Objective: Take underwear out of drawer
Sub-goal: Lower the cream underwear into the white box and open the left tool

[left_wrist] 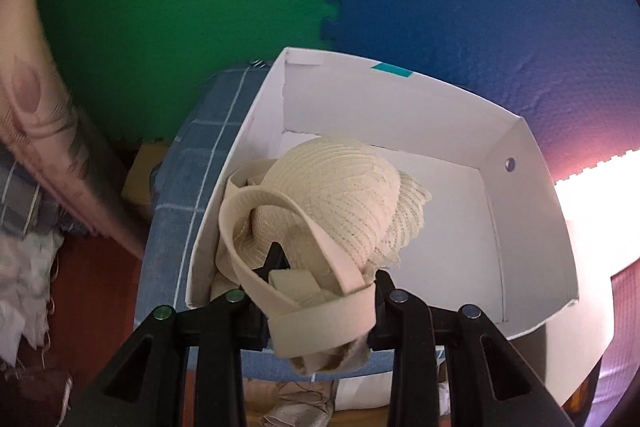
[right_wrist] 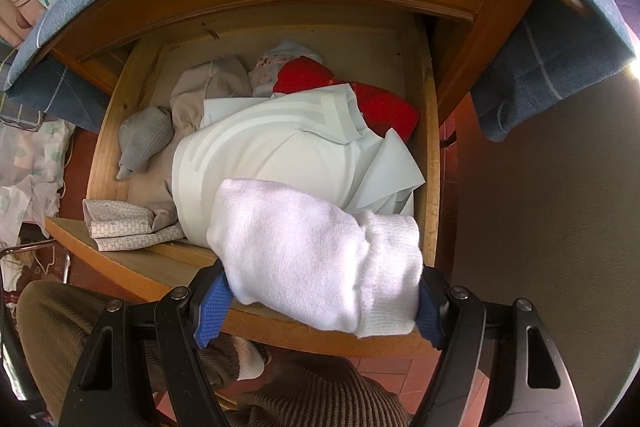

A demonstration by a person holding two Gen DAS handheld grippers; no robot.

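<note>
The left gripper [left_wrist: 320, 291] pinches a cream bra [left_wrist: 332, 211] between its two black fingers, holding it over the near left corner of a white cardboard box [left_wrist: 532, 211]. The box stands on a blue checked cloth [left_wrist: 192, 195]; apart from the bra, its floor looks bare. The bra lies straight ahead of this gripper, its folded band bunched at the fingertips and its ribbed cup stretching away toward the far wall of the box, so its long axis runs forward from the gripper and slightly right. The right gripper [right_wrist: 320, 303] clamps a white knitted bundle [right_wrist: 316, 255], apparently rolled socks or a folded garment, between its blue-padded fingers, directly above the front edge of the open wooden drawer [right_wrist: 432, 147]. This bundle lies crosswise to the gripper, with its ribbed cuff toward the drawer's right side. Deeper in the drawer, beyond the bundle, lie a pale folded shirt [right_wrist: 280, 147], a red garment [right_wrist: 384, 103], and grey and beige pieces. Judging by this, the left gripper is closer to the box, while the right gripper's bundle is only barely clear of the drawer.
</note>
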